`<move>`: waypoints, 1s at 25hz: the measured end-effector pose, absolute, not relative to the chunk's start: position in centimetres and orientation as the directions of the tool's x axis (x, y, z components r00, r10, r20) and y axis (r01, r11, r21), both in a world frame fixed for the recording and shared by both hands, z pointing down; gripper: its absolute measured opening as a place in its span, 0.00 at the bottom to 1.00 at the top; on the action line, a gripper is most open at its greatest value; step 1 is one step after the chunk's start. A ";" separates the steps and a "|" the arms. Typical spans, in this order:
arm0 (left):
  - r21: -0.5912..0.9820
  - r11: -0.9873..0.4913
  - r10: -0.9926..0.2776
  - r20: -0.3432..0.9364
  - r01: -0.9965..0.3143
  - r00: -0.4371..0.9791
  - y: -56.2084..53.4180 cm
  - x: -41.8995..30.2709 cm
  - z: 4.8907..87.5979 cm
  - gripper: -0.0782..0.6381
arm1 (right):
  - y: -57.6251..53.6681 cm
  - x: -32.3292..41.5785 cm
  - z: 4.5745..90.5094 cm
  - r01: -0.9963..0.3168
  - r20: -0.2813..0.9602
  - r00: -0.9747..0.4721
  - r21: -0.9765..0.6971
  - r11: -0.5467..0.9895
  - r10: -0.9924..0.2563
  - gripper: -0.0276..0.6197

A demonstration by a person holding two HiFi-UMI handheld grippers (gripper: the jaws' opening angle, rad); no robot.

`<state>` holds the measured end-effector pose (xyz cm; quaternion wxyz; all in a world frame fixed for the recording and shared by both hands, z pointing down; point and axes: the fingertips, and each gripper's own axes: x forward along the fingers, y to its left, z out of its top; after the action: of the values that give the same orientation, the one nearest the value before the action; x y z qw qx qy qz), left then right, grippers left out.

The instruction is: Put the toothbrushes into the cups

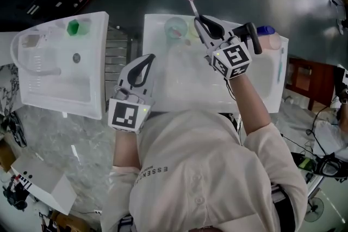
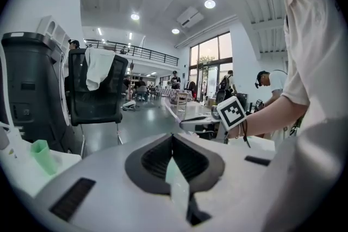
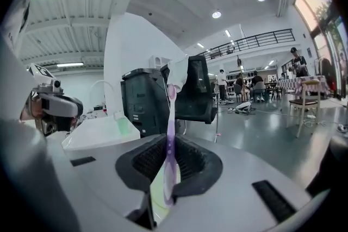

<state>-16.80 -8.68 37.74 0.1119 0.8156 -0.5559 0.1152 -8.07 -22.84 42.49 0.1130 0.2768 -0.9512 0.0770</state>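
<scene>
Slim purple toothbrush (image 1: pixel 191 0) in your right gripper (image 1: pixel 197 20).
Ribbed fingers (image 3: pixel 145 163) pinch its handle; your left gripper (image 1: pixel 151 56) has its fingers closed, empty.

The one piece of lettering I can read is "ESSEN" in dark capitals on the person's pale shirt (image 1: pixel 154 170), upside down in the head view. The letters that follow and a smaller line beside them are too fine for me to make out. The cube on the left gripper (image 1: pixel 149 58) carries the left marker (image 1: pixel 128 114), and the cube on the right gripper (image 1: pixel 198 21) carries the right marker (image 1: pixel 234 58). Both are black-and-white square patterns, not characters.
</scene>
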 end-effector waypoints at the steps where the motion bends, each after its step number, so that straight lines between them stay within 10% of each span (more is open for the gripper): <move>1: 0.053 -0.357 -0.881 0.312 -0.933 0.355 -8.6 -17.0 37.9 0.11 | -22.7 -8.2 42.8 -0.542 0.268 -0.818 -0.065 0.838 -0.509 0.14; 20: 0.033 -0.365 -0.875 0.329 -0.930 0.355 -7.6 -18.9 38.5 0.11 | -21.9 -8.5 45.2 -0.516 0.366 -0.781 0.077 0.853 -0.506 0.14; 25: 0.013 -0.396 -0.870 0.315 -0.918 0.379 -7.7 -18.5 38.3 0.11 | -21.9 -7.9 45.3 -0.541 0.373 -0.765 0.071 0.838 -0.525 0.28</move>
<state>-18.45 -7.67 38.35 0.0931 0.8252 -0.5418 0.1299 -7.89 -21.85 45.29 0.1925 0.2838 -0.9392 0.0205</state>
